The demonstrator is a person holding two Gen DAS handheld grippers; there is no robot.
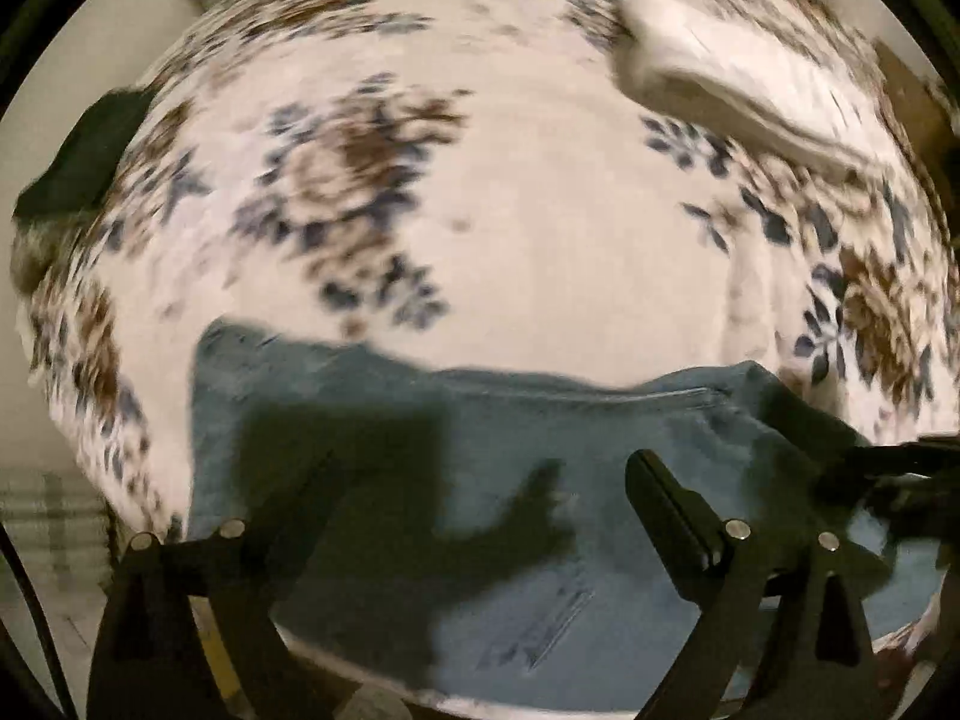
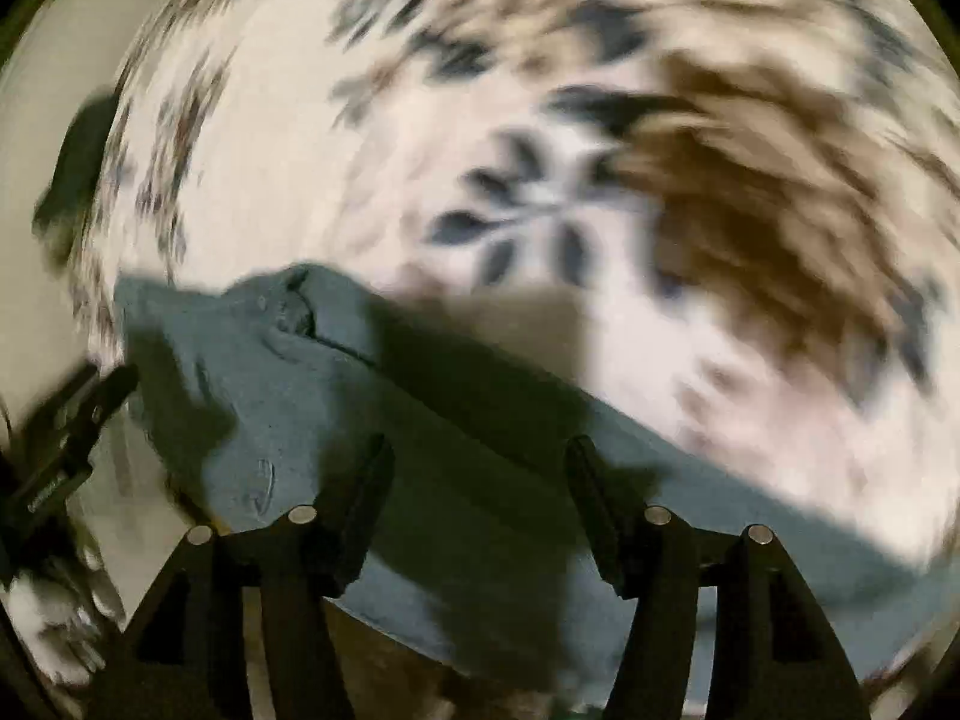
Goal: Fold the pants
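Blue-grey pants [image 1: 510, 480] lie on a floral bedspread [image 1: 540, 228] near its front edge, with a pocket seam facing up. My left gripper [image 1: 486, 468] is open and hovers above the pants, empty. In the right wrist view the same pants [image 2: 288, 372] stretch from left to lower right, waistband button at the upper left. My right gripper [image 2: 480, 456] is open above the pants, holding nothing. The right gripper shows at the right edge of the left wrist view [image 1: 900, 468]; the left gripper shows at the left edge of the right wrist view [image 2: 72, 432]. Both views are motion-blurred.
A folded cream cloth [image 1: 738, 78] lies at the far right of the bed. A dark garment [image 1: 78, 156] hangs over the bed's left edge. The floor [image 1: 48, 528] shows at lower left.
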